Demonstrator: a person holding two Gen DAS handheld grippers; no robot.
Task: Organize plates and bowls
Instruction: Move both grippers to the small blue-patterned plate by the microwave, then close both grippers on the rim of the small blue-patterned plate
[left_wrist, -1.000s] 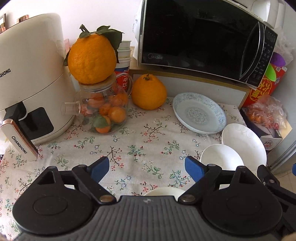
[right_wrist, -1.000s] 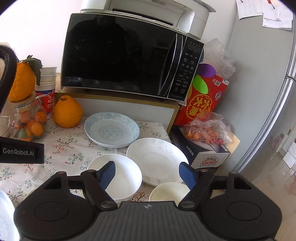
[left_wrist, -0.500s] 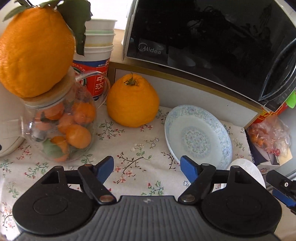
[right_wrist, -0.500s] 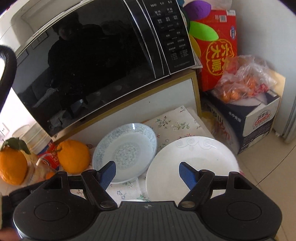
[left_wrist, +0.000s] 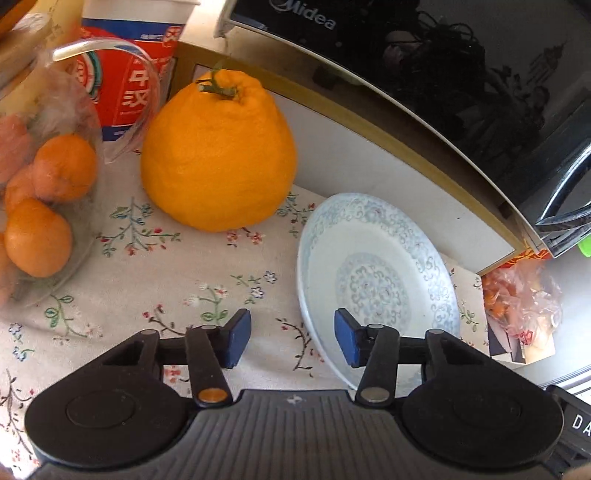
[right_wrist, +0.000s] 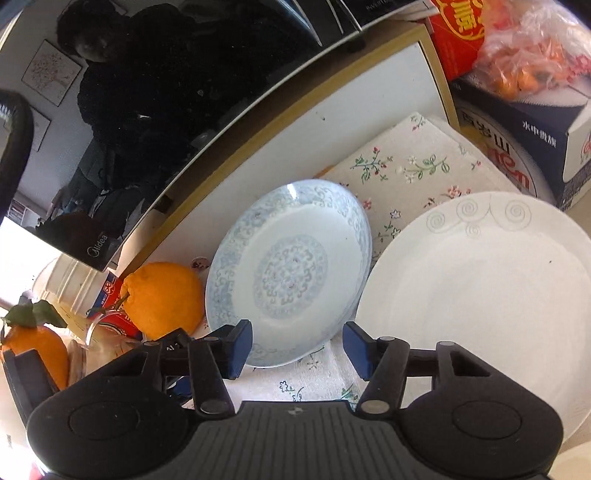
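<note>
blue-patterned plate (left_wrist: 373, 266) near the tablecloth's (left_wrist: 155, 273) back edge sits rim-first between both closing grippers, left gripper (left_wrist: 291, 338) and right gripper (right_wrist: 297, 345), jaws not yet pinching, seemingly for a two-sided lift.

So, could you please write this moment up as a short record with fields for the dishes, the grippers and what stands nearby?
surface: floral tablecloth
blue-patterned plate: on the cloth below the microwave
white plate: beside it, rims overlapping
left gripper: jaws closing, straddling the blue-patterned plate's near rim, pads not pressing it
right gripper: jaws closing at that plate's near rim, not gripping
large orange: on the cloth, apart from the blue-patterned plate
glass jar: holds small oranges
</note>
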